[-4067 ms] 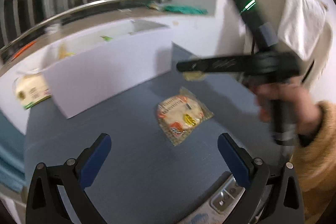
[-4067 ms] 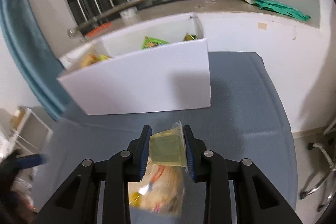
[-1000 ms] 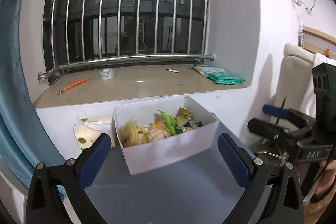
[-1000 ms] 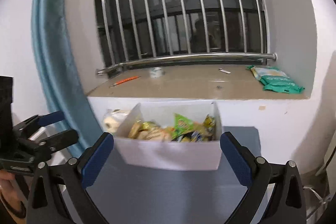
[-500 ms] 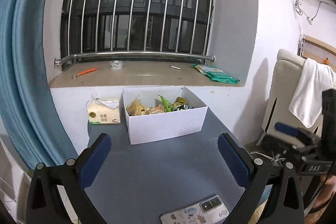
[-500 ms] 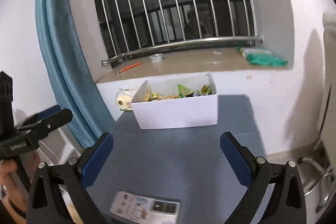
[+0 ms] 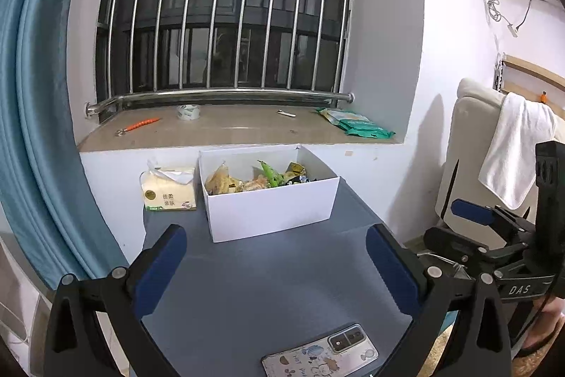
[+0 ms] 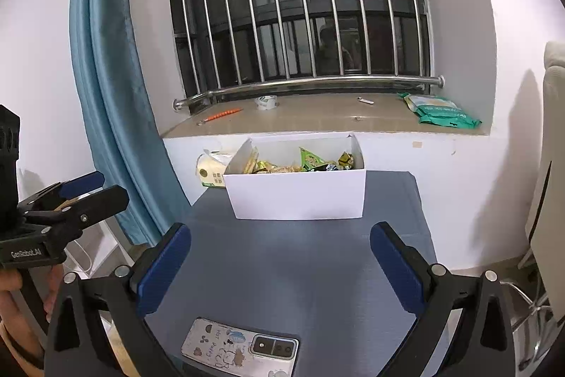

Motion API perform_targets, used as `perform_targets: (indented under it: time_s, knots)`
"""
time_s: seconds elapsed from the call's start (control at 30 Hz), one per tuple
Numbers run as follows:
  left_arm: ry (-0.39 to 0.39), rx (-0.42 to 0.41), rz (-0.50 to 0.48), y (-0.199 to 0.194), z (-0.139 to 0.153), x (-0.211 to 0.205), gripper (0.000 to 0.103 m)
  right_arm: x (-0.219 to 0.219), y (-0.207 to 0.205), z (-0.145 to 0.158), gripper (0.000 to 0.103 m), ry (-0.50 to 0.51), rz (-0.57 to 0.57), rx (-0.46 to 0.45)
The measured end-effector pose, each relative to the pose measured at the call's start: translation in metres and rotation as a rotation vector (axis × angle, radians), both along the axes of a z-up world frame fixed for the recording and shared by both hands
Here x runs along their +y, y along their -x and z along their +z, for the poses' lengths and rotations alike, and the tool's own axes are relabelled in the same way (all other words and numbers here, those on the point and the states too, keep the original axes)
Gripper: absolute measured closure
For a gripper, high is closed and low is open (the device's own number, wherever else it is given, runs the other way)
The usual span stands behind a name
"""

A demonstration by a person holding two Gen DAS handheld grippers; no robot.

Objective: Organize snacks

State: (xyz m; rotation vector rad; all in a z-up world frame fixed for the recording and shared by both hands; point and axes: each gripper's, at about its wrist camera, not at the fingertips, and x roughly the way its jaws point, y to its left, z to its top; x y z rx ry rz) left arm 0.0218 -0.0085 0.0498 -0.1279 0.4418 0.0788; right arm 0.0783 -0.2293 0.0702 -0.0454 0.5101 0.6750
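Observation:
A white box (image 7: 272, 209) (image 8: 296, 197) stands at the far end of the grey-blue table (image 7: 268, 288) (image 8: 300, 271), under the windowsill. Several snack packets (image 7: 254, 179) (image 8: 300, 161) fill it. My left gripper (image 7: 275, 267) is open and holds nothing, well back from the box above the table's near end. My right gripper (image 8: 282, 267) is likewise open with nothing between its blue pads. Each gripper also shows in the other's view, the right gripper (image 7: 494, 235) at the right edge and the left gripper (image 8: 63, 200) at the left edge.
A phone (image 7: 321, 357) (image 8: 240, 348) in a patterned case lies at the table's near edge. A tissue pack (image 7: 169, 190) (image 8: 210, 167) sits left of the box. A blue curtain (image 8: 113, 94) hangs left; a chair with a white towel (image 7: 515, 147) stands right. Small items and a green pack (image 8: 441, 114) lie on the sill.
Both grippers have pulled back and up from the box. Four seconds ago the right gripper held a jelly cup and a snack packet lay on the table; both are now gone from there.

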Motion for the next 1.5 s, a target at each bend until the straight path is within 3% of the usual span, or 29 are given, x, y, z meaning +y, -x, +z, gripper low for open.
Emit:
perform_targets:
  time_s: [1.5]
  knots:
    - [-0.003, 0.019, -0.010, -0.0019, -0.0057, 0.0002, 0.000, 0.0029, 0.0010, 0.0024, 0.000, -0.004, 0.001, 0.003]
